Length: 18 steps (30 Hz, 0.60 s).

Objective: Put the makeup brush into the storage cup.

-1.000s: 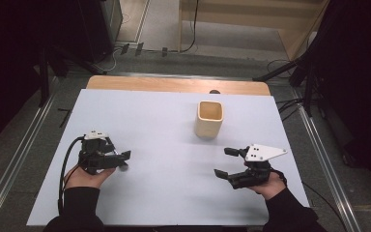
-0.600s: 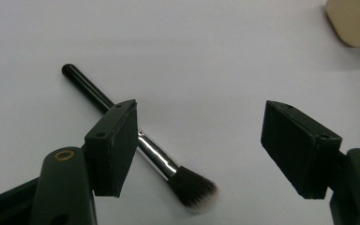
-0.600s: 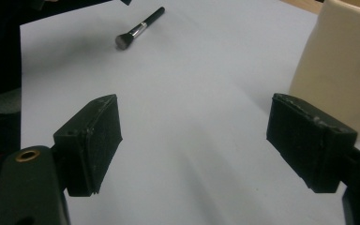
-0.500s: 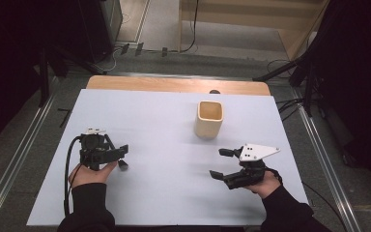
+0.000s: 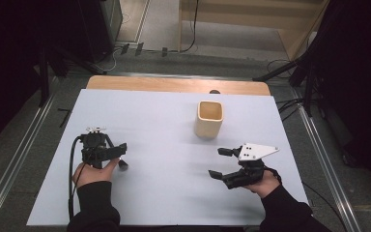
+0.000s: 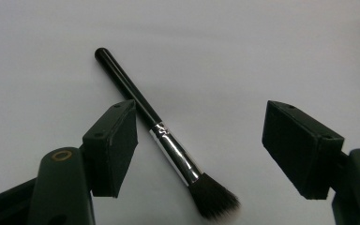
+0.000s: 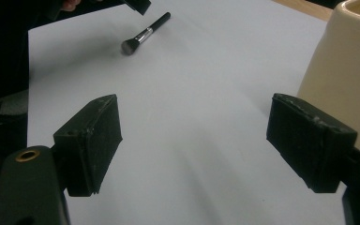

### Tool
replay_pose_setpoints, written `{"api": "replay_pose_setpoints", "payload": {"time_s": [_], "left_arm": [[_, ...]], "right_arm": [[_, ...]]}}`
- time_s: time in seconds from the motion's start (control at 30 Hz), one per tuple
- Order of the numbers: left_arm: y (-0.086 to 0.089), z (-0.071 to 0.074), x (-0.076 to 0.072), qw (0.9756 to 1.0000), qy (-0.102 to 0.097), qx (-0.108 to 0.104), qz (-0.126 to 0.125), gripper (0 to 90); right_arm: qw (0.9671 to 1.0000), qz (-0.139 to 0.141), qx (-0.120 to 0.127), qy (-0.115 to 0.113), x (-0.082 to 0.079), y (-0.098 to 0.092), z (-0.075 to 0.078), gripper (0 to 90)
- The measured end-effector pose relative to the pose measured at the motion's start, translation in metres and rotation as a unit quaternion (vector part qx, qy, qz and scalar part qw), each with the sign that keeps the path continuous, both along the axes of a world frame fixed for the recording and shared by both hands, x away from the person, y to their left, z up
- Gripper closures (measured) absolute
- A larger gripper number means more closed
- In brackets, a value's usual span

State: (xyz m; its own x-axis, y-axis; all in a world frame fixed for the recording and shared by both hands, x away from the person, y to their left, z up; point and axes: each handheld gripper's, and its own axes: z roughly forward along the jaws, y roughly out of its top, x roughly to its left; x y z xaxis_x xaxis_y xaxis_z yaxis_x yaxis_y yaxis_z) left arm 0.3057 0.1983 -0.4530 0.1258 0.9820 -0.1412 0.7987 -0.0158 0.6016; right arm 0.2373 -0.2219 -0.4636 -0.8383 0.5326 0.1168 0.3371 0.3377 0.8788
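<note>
Makeup brush [image 6: 164, 140] flat on desk [image 5: 164, 121], between spread jaws of left hand-held gripper [image 6: 201, 150], ungrasped; right hand-held gripper [image 7: 192, 150] released too.

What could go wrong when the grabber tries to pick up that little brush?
The makeup brush lies flat on the white table cover, so the open left gripper might pinch above the thin handle and miss. Its handle is round and might roll away when one jaw nudges it first. A grip on the soft bristles might bend them. The cream cup stands near the right gripper, which might bump it.
</note>
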Motion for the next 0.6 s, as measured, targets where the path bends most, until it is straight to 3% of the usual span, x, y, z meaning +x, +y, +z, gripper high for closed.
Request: {"api": "replay_pose_setpoints", "payload": {"time_s": [0.03, 0.1, 0.3, 0.6], "left_arm": [[-0.003, -0.002, 0.001, 0.9999, 0.001, 0.010, 0.004, 27.3], [-0.003, -0.002, 0.001, 0.9999, 0.004, 0.010, 0.004, 27.3], [-0.003, -0.004, 0.005, 0.9996, 0.024, -0.004, 0.012, 27.4], [0.006, 0.008, 0.021, 0.9951, 0.091, 0.002, 0.038, 27.9]], "right_arm": [[1.0000, 0.003, 0.000, 0.000, -0.001, 0.000, 0.000, 19.0], [1.0000, 0.004, -0.001, -0.002, -0.001, 0.000, 0.000, 19.0], [1.0000, 0.002, 0.001, 0.000, 0.000, -0.002, 0.000, 19.0], [1.0000, 0.000, -0.002, -0.001, 0.000, -0.001, 0.000, 19.0]]}}
